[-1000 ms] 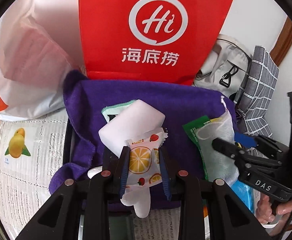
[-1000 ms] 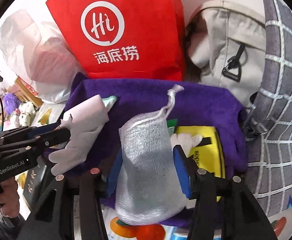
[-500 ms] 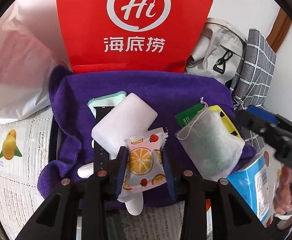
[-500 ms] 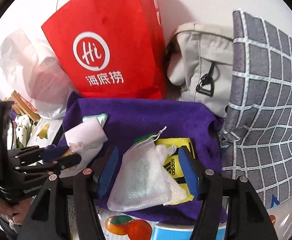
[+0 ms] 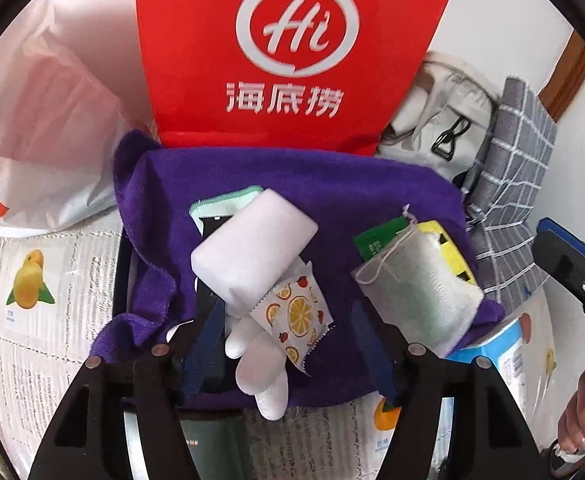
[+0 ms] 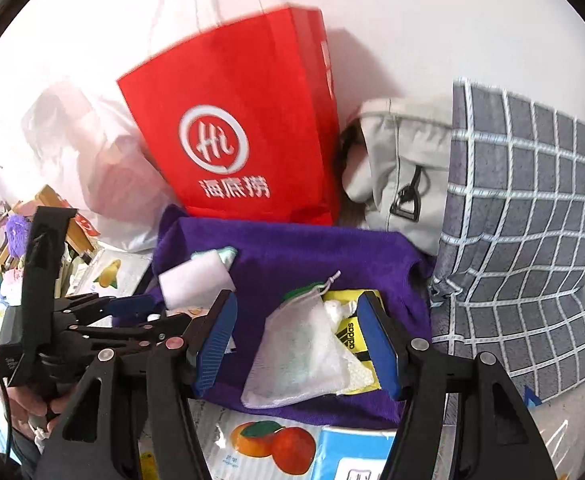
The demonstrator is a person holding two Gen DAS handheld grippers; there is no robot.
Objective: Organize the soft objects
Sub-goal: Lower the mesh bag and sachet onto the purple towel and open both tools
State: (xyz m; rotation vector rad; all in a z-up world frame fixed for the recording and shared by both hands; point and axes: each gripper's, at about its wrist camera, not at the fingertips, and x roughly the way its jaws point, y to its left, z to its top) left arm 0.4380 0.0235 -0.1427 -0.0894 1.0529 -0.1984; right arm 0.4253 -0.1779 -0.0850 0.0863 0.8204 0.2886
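A purple towel (image 5: 332, 200) carries a white sponge block (image 5: 252, 248), a white glove (image 5: 260, 364), an orange-print wipe packet (image 5: 296, 316) and a mesh bag (image 5: 416, 296) lying over a yellow pack (image 5: 452, 256). My left gripper (image 5: 292, 344) hangs over the packet with its jaws opening; the packet rests on the glove between them, and the pads are clear of it. In the right wrist view, my right gripper (image 6: 297, 344) is open above the mesh bag (image 6: 300, 352), which lies on the towel (image 6: 292, 252). The left gripper (image 6: 152, 314) shows at the left.
A red paper bag (image 5: 292, 60) stands behind the towel, with a white plastic bag (image 5: 44, 120) to its left. A grey backpack (image 5: 444, 120) and a checked cushion (image 5: 520, 160) crowd the right. A blue tissue box (image 6: 292, 448) sits at the front.
The left jaws have spread and let go of the wipe packet, which tipped onto the glove. The right gripper released the mesh bag and rose away; the bag now lies on the towel.
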